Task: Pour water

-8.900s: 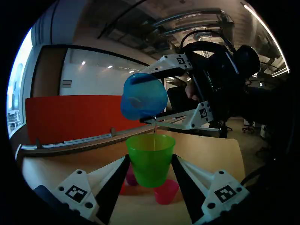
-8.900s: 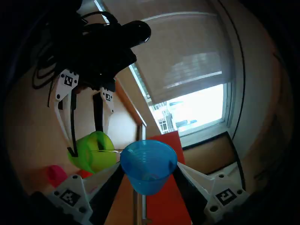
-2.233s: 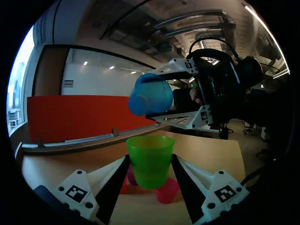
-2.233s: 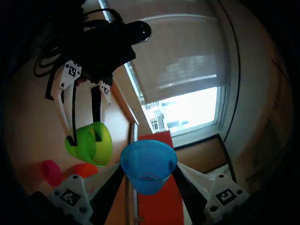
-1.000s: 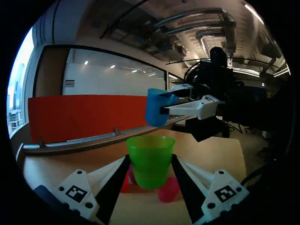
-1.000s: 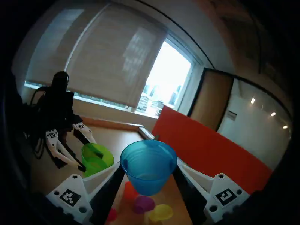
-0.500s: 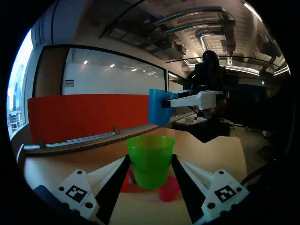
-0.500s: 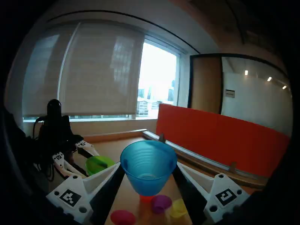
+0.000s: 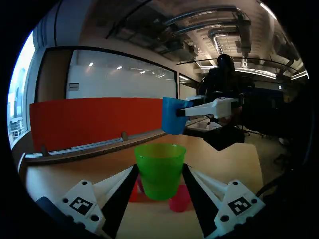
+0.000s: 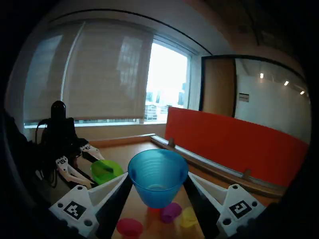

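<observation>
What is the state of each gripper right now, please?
The left gripper is closed on the green cup, upright.
The right gripper is closed on the blue cup, upright.

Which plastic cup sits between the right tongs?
The translucent blue plastic cup, upright between the right tongs. The green plastic cup is in the left tongs; the small pink cup, purple cup and yellow cup sit on the table.
</observation>
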The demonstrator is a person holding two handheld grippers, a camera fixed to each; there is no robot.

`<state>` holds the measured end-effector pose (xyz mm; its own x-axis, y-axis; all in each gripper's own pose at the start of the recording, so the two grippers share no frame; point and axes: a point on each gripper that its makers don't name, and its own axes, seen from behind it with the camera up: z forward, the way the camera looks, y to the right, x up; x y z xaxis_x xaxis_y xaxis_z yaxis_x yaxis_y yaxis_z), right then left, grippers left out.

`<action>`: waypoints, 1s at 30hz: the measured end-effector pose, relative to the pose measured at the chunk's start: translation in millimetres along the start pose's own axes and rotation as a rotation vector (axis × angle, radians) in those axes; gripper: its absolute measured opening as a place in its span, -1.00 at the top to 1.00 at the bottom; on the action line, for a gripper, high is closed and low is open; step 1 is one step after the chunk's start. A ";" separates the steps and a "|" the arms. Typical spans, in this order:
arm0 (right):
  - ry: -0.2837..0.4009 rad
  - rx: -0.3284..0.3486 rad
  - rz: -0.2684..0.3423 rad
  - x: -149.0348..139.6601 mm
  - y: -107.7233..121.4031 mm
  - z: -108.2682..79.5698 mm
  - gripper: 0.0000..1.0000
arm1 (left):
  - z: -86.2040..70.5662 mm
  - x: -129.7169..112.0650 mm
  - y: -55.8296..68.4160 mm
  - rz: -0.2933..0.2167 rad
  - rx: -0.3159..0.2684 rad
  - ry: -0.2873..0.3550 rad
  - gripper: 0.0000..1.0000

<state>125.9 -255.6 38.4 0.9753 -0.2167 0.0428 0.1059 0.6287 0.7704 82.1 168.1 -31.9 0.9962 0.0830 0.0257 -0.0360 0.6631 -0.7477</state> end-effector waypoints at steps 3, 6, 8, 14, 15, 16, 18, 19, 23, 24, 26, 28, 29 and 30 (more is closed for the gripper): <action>-0.016 -0.006 -0.009 -10.0 2.2 -1.7 -0.76 | -0.3 -5.1 -0.7 0.002 0.001 -0.014 -0.59; -0.033 -0.011 -0.013 -20.8 4.7 -3.3 -0.76 | -0.6 -9.8 -1.0 0.002 -0.002 -0.029 -0.59; -0.045 -0.012 -0.012 -28.2 5.9 -4.6 -0.76 | -0.4 -13.5 -2.2 0.003 -0.001 -0.038 -0.60; -0.071 -0.011 -0.011 -48.3 8.2 -8.0 -0.76 | 1.3 -25.8 -6.2 0.003 0.000 -0.070 -0.60; -0.074 -0.010 -0.012 -51.5 8.6 -8.5 -0.76 | 1.6 -27.7 -6.7 0.003 0.000 -0.075 -0.60; -0.079 -0.009 -0.013 -55.1 8.7 -9.0 -0.76 | 2.1 -29.7 -6.9 0.004 -0.001 -0.080 -0.60; -0.090 -0.007 -0.016 -62.9 9.1 -10.2 -0.76 | 2.9 -33.8 -7.5 0.005 -0.003 -0.092 -0.59; -0.096 -0.006 -0.018 -66.4 9.4 -10.5 -0.76 | 3.3 -36.3 -7.4 0.007 -0.005 -0.099 -0.59; -0.119 -0.004 -0.026 -81.2 10.8 -12.0 -0.76 | 4.4 -47.4 -7.1 0.015 -0.011 -0.132 -0.59; -0.124 -0.004 -0.028 -84.6 11.3 -12.3 -0.76 | 4.5 -50.1 -7.1 0.017 -0.012 -0.140 -0.59; -0.136 -0.002 -0.028 -91.5 12.2 -13.1 -0.76 | 5.1 -55.4 -7.2 0.017 -0.014 -0.154 -0.60; -0.147 0.000 -0.027 -97.9 13.0 -13.8 -0.76 | 5.8 -60.2 -7.5 0.017 -0.017 -0.166 -0.60; -0.153 0.002 -0.026 -101.5 13.3 -14.1 -0.76 | 6.3 -62.8 -7.9 0.017 -0.018 -0.173 -0.59; -0.159 0.004 -0.026 -104.6 13.6 -14.3 -0.76 | 6.7 -65.1 -8.1 0.017 -0.018 -0.178 -0.59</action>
<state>28.1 -213.7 35.3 0.9293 -0.3484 0.1230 0.1294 0.6188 0.7748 17.0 162.2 -23.1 0.9656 0.2258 0.1293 -0.0493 0.6469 -0.7610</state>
